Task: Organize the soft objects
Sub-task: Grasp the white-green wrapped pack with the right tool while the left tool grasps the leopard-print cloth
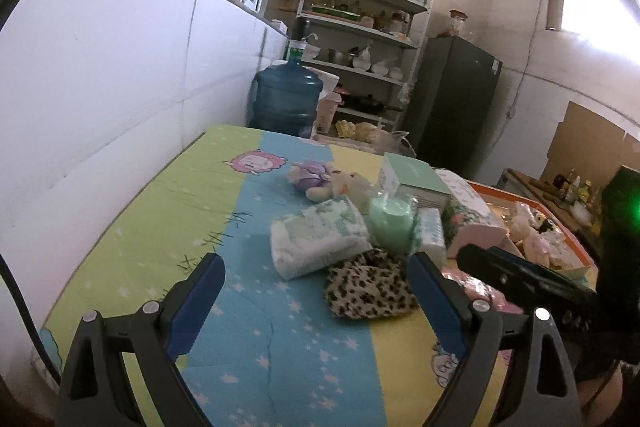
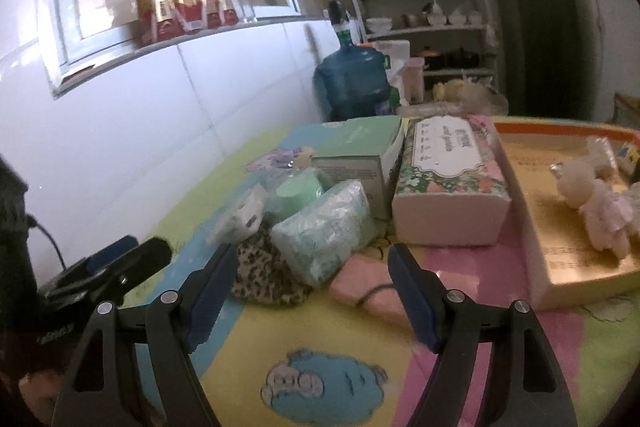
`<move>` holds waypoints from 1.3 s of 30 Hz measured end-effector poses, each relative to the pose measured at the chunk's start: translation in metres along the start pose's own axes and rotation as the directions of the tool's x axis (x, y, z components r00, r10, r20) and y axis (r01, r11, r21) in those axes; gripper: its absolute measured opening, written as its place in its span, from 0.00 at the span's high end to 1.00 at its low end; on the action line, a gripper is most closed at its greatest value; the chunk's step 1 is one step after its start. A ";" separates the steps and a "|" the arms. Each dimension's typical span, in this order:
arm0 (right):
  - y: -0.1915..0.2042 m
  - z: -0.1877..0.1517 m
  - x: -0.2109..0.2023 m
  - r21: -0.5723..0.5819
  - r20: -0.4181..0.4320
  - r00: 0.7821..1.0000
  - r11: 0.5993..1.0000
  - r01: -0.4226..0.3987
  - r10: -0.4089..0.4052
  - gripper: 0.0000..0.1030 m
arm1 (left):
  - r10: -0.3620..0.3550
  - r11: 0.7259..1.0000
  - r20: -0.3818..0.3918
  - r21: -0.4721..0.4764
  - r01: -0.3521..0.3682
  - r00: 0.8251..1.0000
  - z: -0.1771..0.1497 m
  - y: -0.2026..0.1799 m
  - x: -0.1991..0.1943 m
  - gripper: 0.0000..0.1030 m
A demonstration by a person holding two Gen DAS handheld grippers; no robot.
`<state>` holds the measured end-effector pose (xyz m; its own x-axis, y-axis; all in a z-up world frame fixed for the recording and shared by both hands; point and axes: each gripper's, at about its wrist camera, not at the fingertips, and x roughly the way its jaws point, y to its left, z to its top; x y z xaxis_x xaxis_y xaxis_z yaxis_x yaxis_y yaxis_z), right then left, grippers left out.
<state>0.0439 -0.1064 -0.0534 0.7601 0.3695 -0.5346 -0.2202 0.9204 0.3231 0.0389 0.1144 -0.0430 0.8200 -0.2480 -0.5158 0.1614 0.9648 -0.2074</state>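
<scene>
Left tongs [image 1: 316,275]: jaws spread wide, holding nothing, hovering above the bench covered in a cartoon-print cloth of green, blue and yellow stripes [image 1: 168,211].

Right tongs [image 2: 312,267]: jaws also wide, nothing between them, pointed at the same pile from the other side. The right tongs' black body shows at the right edge of the left wrist view.

Soft objects, clustered mid-bench:
- Leopard-print fabric pouch [image 1: 366,287], nearest the left tongs, just ahead of the fingertips; a white plastic-wrapped pack of soft tissue [image 1: 320,239] rests touching its far edge.
- Pale green roll in clear wrap [image 1: 392,223], just beside the white pack.
- Mint-patterned wrapped soft pack [image 2: 324,227] leaning on the pouch in the right wrist view.
- Folded pink cloth [image 2: 368,287] lying flat between the right tongs' fingers, w/ a dark cord across it.
- Purple-and-cream plush doll [image 1: 320,179], lying down, farther back.

Behind the pile: mint-green cardboard box [image 2: 360,151] and floral pink tissue box [image 2: 448,179], side by side, touching.

Orange-rimmed shallow cardboard tray [image 2: 540,267] at bench right holds 1 pink plush bunny [image 2: 596,203].
</scene>
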 end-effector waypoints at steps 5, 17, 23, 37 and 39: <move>-0.005 0.011 0.021 0.018 -0.025 1.000 1.000 -0.004 0.005 0.24 | 0.005 1.000 -0.004 0.001 -0.005 1.000 0.007 0.007 0.011 0.10; -0.017 0.017 0.055 0.096 -0.124 0.992 0.995 -0.025 0.037 0.24 | -0.025 1.000 -0.028 0.001 0.025 0.999 0.015 0.007 0.028 0.10; -0.019 0.019 0.066 0.123 -0.158 0.987 0.992 -0.023 0.042 0.24 | -0.044 0.999 -0.046 0.008 0.044 0.998 0.012 0.004 0.032 0.10; -0.020 0.018 0.026 0.106 -0.069 0.992 0.989 -0.099 0.107 0.51 | -0.093 0.995 -0.210 0.004 0.095 0.973 -0.005 -0.014 0.067 0.24; -0.019 0.018 0.014 0.092 -0.046 0.993 0.991 -0.102 0.106 0.50 | -0.091 0.996 -0.257 -0.002 0.094 0.962 -0.008 -0.017 0.078 0.28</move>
<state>0.0700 -0.1205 -0.0531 0.7037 0.4707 -0.5323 -0.2390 0.8623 0.4465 0.0956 0.0777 -0.0862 0.6331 -0.3488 -0.6910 0.2365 0.9372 -0.2564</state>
